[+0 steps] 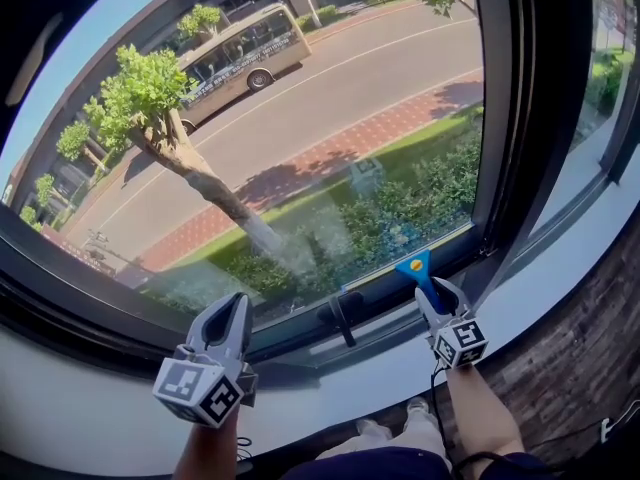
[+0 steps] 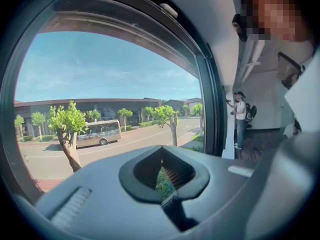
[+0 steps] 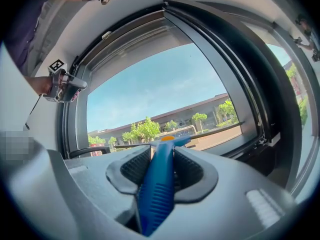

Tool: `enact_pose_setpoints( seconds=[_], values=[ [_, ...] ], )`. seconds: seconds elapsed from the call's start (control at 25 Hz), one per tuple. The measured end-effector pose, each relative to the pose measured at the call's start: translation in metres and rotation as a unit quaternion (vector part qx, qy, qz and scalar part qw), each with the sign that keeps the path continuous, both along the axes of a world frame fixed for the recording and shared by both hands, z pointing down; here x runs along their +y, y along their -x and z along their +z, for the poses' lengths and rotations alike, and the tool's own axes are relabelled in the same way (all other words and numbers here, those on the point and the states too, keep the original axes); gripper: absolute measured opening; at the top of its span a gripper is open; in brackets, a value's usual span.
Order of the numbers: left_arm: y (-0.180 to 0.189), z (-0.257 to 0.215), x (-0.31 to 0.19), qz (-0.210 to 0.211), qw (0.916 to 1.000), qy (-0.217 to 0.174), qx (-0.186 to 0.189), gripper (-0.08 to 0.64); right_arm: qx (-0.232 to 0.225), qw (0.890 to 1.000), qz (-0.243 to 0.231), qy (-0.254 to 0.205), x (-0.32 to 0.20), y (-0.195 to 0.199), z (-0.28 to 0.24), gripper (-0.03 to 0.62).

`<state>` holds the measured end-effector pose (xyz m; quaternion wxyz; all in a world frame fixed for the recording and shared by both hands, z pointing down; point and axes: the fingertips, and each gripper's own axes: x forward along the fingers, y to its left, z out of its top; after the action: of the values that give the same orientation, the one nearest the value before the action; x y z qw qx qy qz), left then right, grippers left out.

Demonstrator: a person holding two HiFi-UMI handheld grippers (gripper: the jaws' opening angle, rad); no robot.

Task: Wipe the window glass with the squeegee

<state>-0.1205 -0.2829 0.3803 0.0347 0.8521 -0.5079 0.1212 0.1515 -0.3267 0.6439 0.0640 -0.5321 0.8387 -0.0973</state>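
Note:
The blue squeegee [image 1: 418,271] stands upright at the bottom right of the window glass [image 1: 300,118], with its head against the lower frame. My right gripper [image 1: 432,298] is shut on its blue handle [image 3: 159,184], which runs up between the jaws to an orange-tipped head [image 3: 167,140]. Lower left, my left gripper [image 1: 232,313] hangs below the sill, away from the glass. Its jaws are shut with nothing between them [image 2: 165,176]. Hazy wet streaks [image 1: 330,238] show on the lower pane.
A black window handle [image 1: 340,313] sticks out of the lower frame between the two grippers. A thick dark mullion [image 1: 525,118] bounds the pane on the right. The white sill [image 1: 100,408] runs below. The person's legs and shoes [image 1: 390,433] are at the bottom.

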Motion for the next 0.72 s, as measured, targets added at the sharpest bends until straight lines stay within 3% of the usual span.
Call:
enact_pose_setpoints(
  seconds=[0.2,0.4,0.72],
  values=[
    [0.009,0.004,0.007,-0.015,0.9998,0.008,0.006,-0.003,-0.008,1.000,-0.004,0.004,0.004,0.000,0.002,0.146],
    [0.030,0.010,0.018,-0.046,0.9988,0.012,0.009,-0.003,-0.031,0.999,-0.001,-0.021,0.011,0.000,-0.017,0.144],
    [0.036,0.025,0.008,-0.053,0.9981,-0.008,0.030,-0.003,0.001,0.997,0.033,-0.064,0.011,-0.015,-0.047,0.146]
  ],
)
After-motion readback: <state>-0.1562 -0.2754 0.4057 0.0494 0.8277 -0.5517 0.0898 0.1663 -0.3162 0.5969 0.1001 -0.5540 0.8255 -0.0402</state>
